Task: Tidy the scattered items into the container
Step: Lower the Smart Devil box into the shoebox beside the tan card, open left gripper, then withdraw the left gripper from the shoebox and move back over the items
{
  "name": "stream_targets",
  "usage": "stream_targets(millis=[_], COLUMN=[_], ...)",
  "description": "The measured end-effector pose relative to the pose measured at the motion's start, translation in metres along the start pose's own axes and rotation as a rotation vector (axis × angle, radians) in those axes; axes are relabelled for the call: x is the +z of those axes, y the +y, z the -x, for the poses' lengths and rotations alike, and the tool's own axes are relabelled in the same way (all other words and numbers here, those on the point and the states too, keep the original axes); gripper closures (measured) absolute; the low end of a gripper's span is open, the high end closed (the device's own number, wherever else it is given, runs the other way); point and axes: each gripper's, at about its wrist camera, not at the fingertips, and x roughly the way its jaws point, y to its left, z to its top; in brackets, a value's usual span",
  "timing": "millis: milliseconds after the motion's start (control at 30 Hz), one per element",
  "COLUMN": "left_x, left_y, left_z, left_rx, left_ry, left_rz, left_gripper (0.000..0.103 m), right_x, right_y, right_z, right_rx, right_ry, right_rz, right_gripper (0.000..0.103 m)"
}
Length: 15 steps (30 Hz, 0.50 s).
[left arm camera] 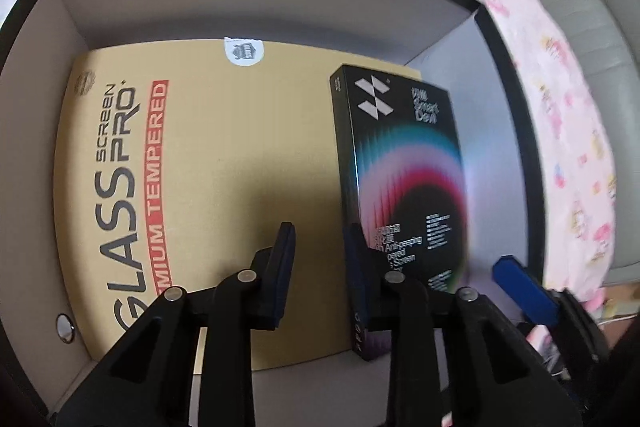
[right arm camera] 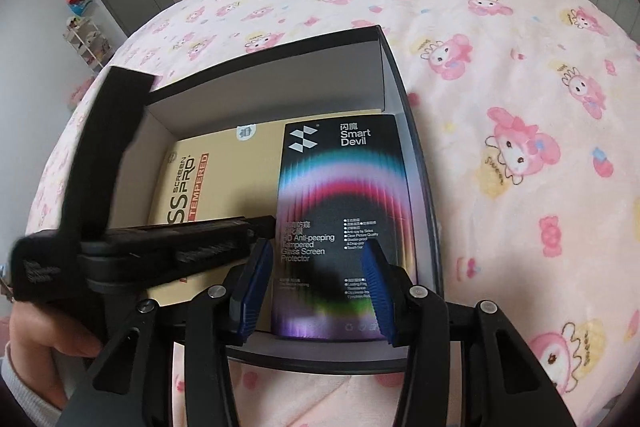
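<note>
A black open box (left arm camera: 264,15) (right arm camera: 416,147) with grey inside walls sits on the bed. In it lies a flat tan "Glass Screen Pro" package (left arm camera: 208,163) (right arm camera: 224,171). A black "Smart Devil" screen protector box (left arm camera: 404,179) (right arm camera: 344,195) rests partly on top of it at the right side. My left gripper (left arm camera: 320,239) hovers inside the box, jaws apart and empty, just left of the black box. My right gripper (right arm camera: 316,267) is open above the near end of the black box, not gripping it. One of its blue fingertips (left arm camera: 520,283) shows in the left wrist view.
The box rests on a pink cartoon-print blanket (right arm camera: 500,87) that covers the bed. The left gripper's body (right arm camera: 120,243) and the hand holding it cross the left of the right wrist view. A door, cabinet and shelf rack (right arm camera: 88,39) stand far behind.
</note>
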Motion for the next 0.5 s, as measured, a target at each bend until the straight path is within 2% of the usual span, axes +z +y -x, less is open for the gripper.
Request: stream_targets(millis=[100, 200, 300, 400, 467, 500], left_x=[-0.008, -0.015, -0.018, 0.002, 0.016, 0.019], left_y=[0.0, -0.001, 0.002, 0.02, 0.032, 0.037], left_z=[0.017, 0.038, 0.064, 0.091, 0.118, 0.128], left_rx=[0.002, 0.006, 0.038, 0.082, 0.096, 0.105], left_ry=[-0.066, -0.139, -0.226, -0.31, -0.375, -0.402], left_rz=[-0.032, -0.052, -0.069, -0.077, -0.075, -0.074], left_gripper=[0.071, 0.056, 0.049, 0.036, 0.027, 0.021], right_x=[-0.001, 0.0, 0.002, 0.007, 0.012, 0.015], right_y=[0.0, 0.005, 0.013, 0.023, 0.03, 0.034], right_z=[-0.002, -0.001, 0.004, 0.019, 0.031, 0.037], right_rx=[0.006, 0.005, -0.002, -0.02, -0.028, -0.033], right_ry=[0.006, 0.003, -0.012, -0.05, -0.084, -0.098], right_rz=[-0.002, 0.004, 0.015, 0.023, 0.024, 0.026], right_gripper=[0.061, 0.061, 0.06, 0.055, 0.049, 0.042])
